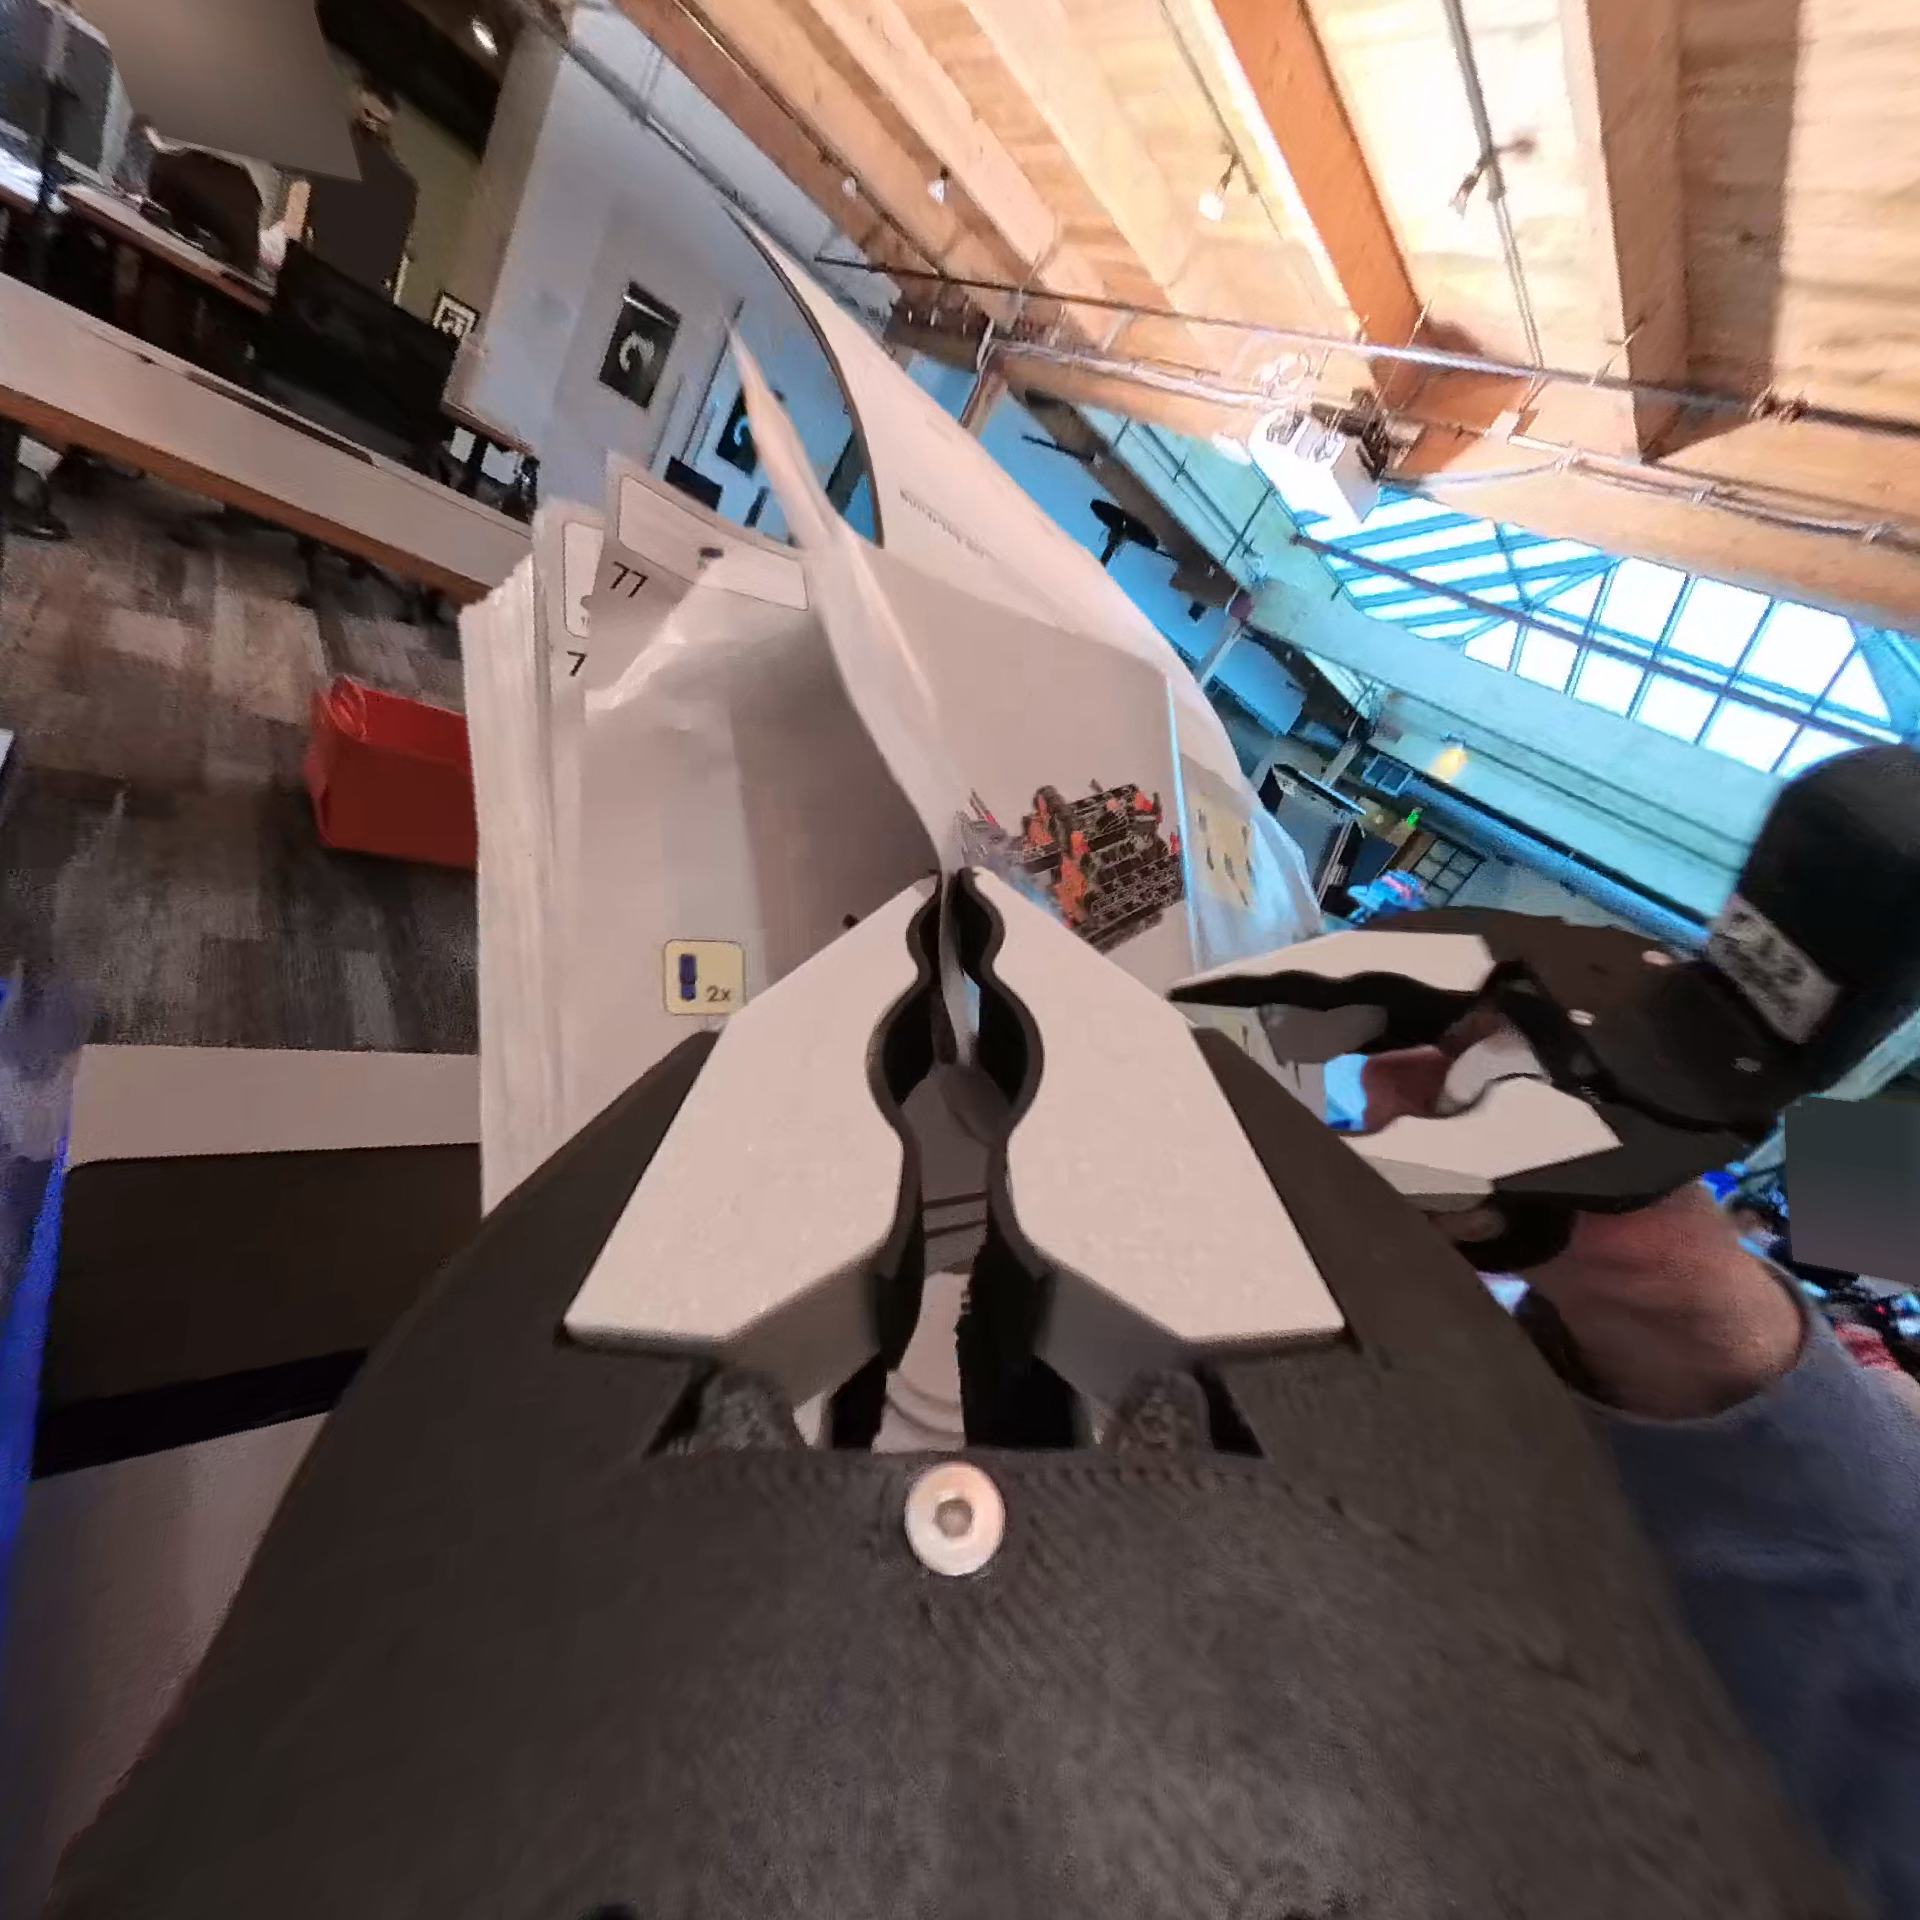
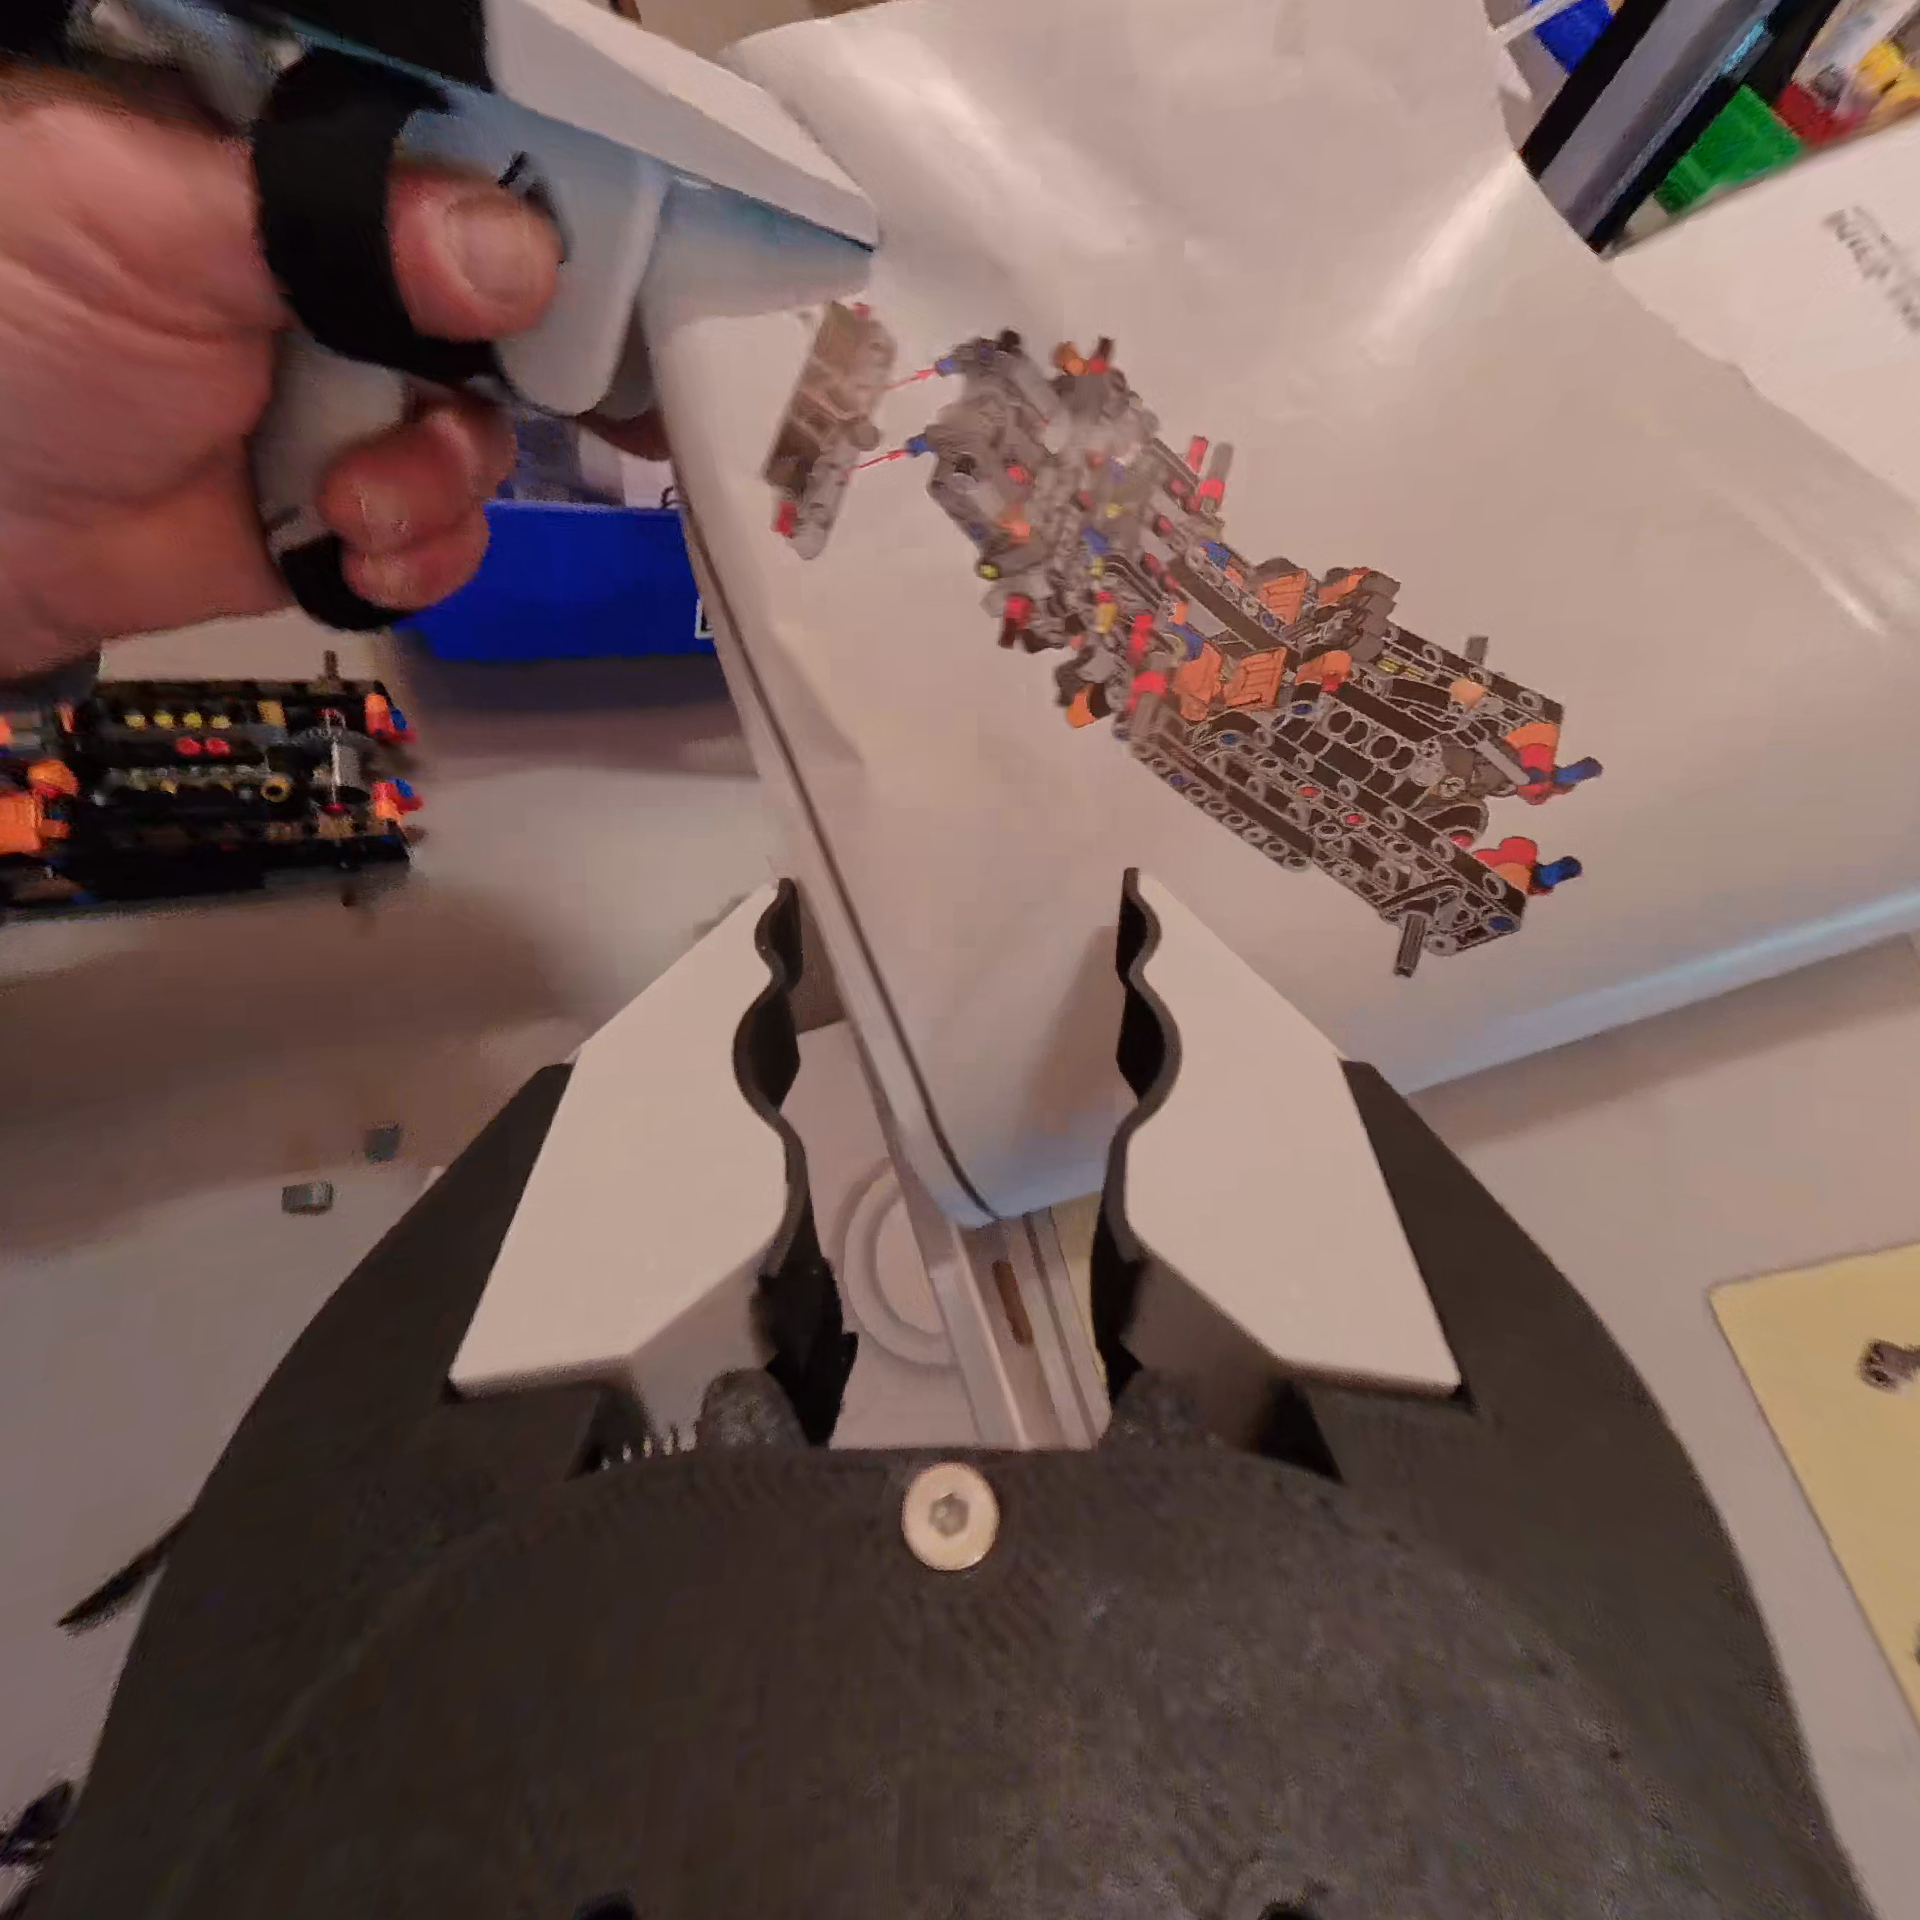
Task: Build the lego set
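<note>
- While its jaws press together on a lifted page (image 1: 883, 665) of the manual (image 1: 644, 831), the left gripper (image 1: 954, 883) holds that sheet up off the booklet.
- Right gripper (image 2: 956, 894) is spread, with the page edge (image 2: 831, 831) running between its fingers.
- Black-and-orange lego build (image 2: 208, 774) sits on the table (image 2: 571, 987), left of the manual.
- Blue bin (image 2: 582, 582) stands behind; its contents are hidden.
- Black bin (image 2: 1662, 135) at upper right holds green, red and yellow bricks.

The half-built lego model (image 2: 197, 779) is blurred and cut off by the right wrist view's left edge.
</note>
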